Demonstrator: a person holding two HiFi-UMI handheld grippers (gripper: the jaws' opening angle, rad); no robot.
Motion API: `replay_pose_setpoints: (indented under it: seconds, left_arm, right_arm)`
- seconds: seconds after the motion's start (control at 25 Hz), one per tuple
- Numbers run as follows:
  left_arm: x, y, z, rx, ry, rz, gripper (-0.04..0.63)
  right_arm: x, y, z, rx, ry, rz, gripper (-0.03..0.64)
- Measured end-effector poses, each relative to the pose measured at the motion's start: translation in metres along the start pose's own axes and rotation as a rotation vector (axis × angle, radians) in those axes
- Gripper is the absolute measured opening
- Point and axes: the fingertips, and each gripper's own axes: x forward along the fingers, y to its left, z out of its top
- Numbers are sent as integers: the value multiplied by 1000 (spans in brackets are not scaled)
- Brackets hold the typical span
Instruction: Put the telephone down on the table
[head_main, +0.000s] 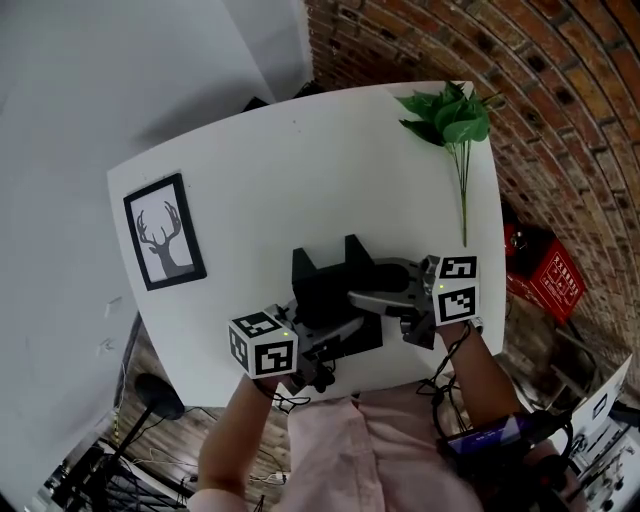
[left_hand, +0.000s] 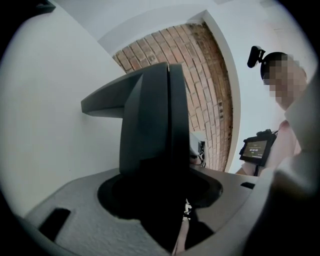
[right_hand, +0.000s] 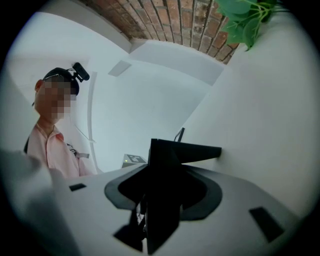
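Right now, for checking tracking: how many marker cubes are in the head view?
2: one cube at the telephone's near left, the other at its right. None seems hidden.

White table (head_main: 300, 170), rounded corners, plain matte top; both claws sit at its near edge, the left gripper (head_main: 338, 336) and right gripper (head_main: 365, 298) facing each other with the black telephone (head_main: 325, 285) between them, its contact with the top not readable. Framed stag picture (head_main: 164, 231) lies flat well out to the left of the left gripper and beyond it, close to the table's left edge. Green leafy sprig (head_main: 452, 125) lies beyond the right gripper along the right edge, leaves at the far corner, bare stem end pointing back and stopping near that gripper.
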Motion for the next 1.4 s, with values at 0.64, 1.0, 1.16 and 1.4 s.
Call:
replay_pose_setpoints:
  seconds: [0.64,1.0,1.16,1.4]
  left_arm:
    - [-12,12,-6,179,19,244,464]
    - [-47,10,-12,225,-22,338,472]
    - [-69,2,-13,225,-83,371,472]
    - [-104,-17,-10,260,-184,408,471]
  right_arm:
    - [7,-1,-6,7,60,5,172]
    - [6,2,-7,-12,62,-54,223]
    - [5,7,-9,-49,58,-94,284]
    - [1,-3,-19,-156,171,-209,352]
